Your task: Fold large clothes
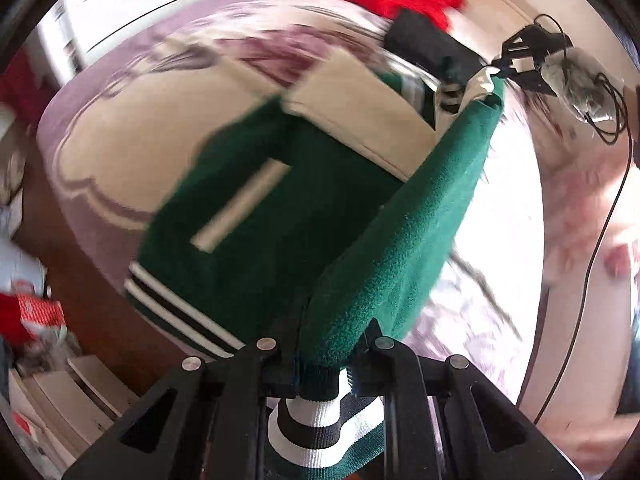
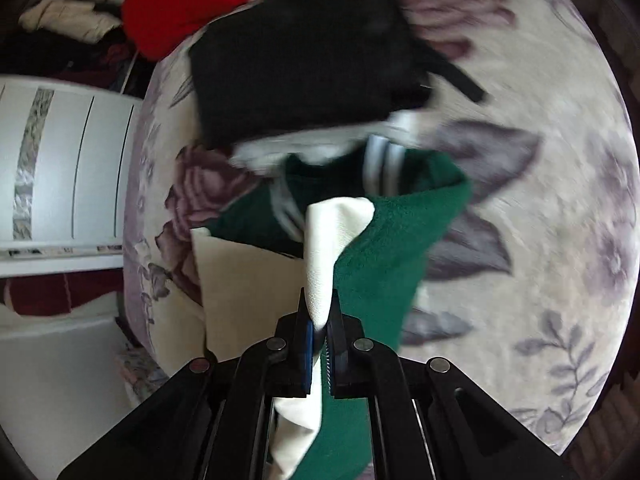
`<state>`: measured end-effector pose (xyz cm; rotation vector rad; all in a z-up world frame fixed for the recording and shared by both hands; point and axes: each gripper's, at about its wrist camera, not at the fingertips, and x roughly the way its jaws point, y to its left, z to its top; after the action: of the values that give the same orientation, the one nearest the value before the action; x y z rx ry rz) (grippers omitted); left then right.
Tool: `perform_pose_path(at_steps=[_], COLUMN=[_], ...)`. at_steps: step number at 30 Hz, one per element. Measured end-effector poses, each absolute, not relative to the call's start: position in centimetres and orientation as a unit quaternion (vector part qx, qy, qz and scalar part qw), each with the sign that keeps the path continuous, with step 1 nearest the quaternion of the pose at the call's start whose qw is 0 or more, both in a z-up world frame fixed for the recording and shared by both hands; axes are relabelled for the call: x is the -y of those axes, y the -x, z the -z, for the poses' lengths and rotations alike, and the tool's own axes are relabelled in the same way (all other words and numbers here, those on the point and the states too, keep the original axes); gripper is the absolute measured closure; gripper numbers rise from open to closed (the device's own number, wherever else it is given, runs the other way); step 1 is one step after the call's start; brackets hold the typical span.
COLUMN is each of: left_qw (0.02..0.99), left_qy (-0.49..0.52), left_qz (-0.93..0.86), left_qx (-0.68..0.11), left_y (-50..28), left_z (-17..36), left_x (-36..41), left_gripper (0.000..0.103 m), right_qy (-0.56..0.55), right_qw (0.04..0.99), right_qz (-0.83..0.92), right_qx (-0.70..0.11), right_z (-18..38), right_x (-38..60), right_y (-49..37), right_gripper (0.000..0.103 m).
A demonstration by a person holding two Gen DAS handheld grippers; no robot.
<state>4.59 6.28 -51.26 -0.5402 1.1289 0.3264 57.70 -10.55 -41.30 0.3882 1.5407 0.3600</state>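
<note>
A flowered bedspread (image 2: 520, 200) is lying underneath as the left gripper (image 1: 326, 354) and right gripper (image 2: 318, 320) are both pinching the green jacket (image 1: 260, 216), stretching between them.

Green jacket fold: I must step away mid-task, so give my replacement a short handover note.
Left gripper: shut on the green jacket at its striped hem.
Right gripper: shut on the same jacket where the cream sleeve meets the green.
The jacket hangs partly lifted over the floral bed cover, a folded black garment just beyond.
Done: both ends gripped.
Left: lay the fold over, flatten, release.
</note>
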Motion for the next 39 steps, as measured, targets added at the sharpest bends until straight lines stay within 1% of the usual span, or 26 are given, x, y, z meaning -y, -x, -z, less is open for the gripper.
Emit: perform_pose_path(at_steps=[4,6,8,11,15,16,17,18,19,20,21,22,23,24,26,27,30,31,34,36,37,39], left_qw=[0.776,0.767,0.752,0.736,0.712,0.708,0.702,0.696,0.691,0.684,0.677,0.672,0.668,0.664,0.659,0.658,0.644,0.638,0.602,0.56,0.548,0.529], left_qy=[0.309,0.318,0.344,0.365,0.399,0.409,0.425,0.443,0.456,0.469,0.481,0.487,0.493,0.504,0.514,0.516,0.537,0.546,0.578,0.614,0.628,0.654], left_qz=[-0.175,-0.184,-0.193,-0.204,-0.19,-0.181,-0.169,-0.154,-0.142,-0.129,-0.12,-0.118,-0.12,-0.12,-0.129,-0.136,-0.148,-0.145,-0.146,-0.145,-0.142,-0.128], left_qx=[-0.521,-0.526,-0.527,-0.532,-0.545,-0.547,-0.547,-0.544,-0.543,-0.544,-0.544,-0.545,-0.545,-0.539,-0.534,-0.532,-0.524,-0.523,-0.531,-0.537,-0.534,-0.525], left_y=[-3.7,-3.7,-3.5,-3.6,-3.6,-3.4,-3.1,-2.6,-2.4,-1.9,-1.5,-1.2,-0.7,0.0,0.9,1.4,2.7,2.8,3.5,3.8,4.0,3.5], left_z=[54.0,56.2,58.7,61.7,65.1,65.4,65.6,65.6,65.5,65.3,64.9,64.7,64.4,64.0,63.2,62.9,61.9,62.5,63.8,65.5,65.9,67.6], left_x=[-13.6,-16.5,-19.7,-22.7,-24.9,-25.1,-25.4,-25.7,-26.1,-26.5,-26.9,-27.3,-27.8,-28.5,-29.3,-29.5,-28.5,-28.5,-25.0,-21.9,-20.8,-18.1], left_gripper=[0.09,0.09,0.09,0.09,0.09,0.089,0.086,0.085,0.082,0.075,0.069,0.06,0.06,0.059,0.046,0.045,0.045,0.044,0.044,0.044,0.045,0.044], right_qy=[-0.12,-0.074,-0.038,-0.019,-0.003,-0.007,-0.012,-0.015,-0.024,-0.039,-0.059,-0.086,-0.107,-0.128,-0.151,-0.154,-0.141,-0.13,-0.107,-0.129,-0.157,-0.2], right_qw=[0.69,0.695,0.695,0.693,0.689,0.685,0.677,0.667,0.661,0.655,0.644,0.625,0.611,0.603,0.598,0.6,0.607,0.61,0.599,0.573,0.548,0.519], right_qz=[-0.166,-0.159,-0.143,-0.107,-0.073,-0.068,-0.069,-0.075,-0.086,-0.102,-0.127,-0.163,-0.187,-0.207,-0.237,-0.246,-0.25,-0.247,-0.223,-0.199,-0.186,-0.16], right_qx=[-0.694,-0.697,-0.704,-0.713,-0.721,-0.725,-0.733,-0.741,-0.745,-0.748,-0.752,-0.758,-0.761,-0.759,-0.751,-0.745,-0.741,-0.741,-0.761,-0.784,-0.8,-0.815], right_z=[41.4,42.8,45.5,49.7,54.5,55.3,55.9,56.3,56.2,55.7,55.2,54.6,53.9,52.7,50.8,49.9,48.6,48.6,50.2,52.3,53.9,56.0], right_x=[-3.4,-10.0,-16.0,-21.8,-25.0,-25.1,-25.1,-25.1,-24.8,-24.4,-24.0,-23.6,-23.0,-21.9,-20.0,-18.5,-14.6,-12.9,-8.4,-5.3,-3.4,-0.9], right_y=[-59.0,-59.2,-59.4,-59.5,-59.8,-59.8,-59.8,-59.8,-59.9,-60.0,-60.0,-59.8,-59.3,-58.3,-56.4,-54.9,-49.9,-47.7,-40.2,-34.9,-31.4,-26.8], right_gripper=[0.098,0.098,0.098,0.098,0.098,0.098,0.097,0.093,0.087,0.075,0.053,0.043,0.028,0.024,0.024,0.024,0.024,0.024,0.024,0.024,0.024,0.024])
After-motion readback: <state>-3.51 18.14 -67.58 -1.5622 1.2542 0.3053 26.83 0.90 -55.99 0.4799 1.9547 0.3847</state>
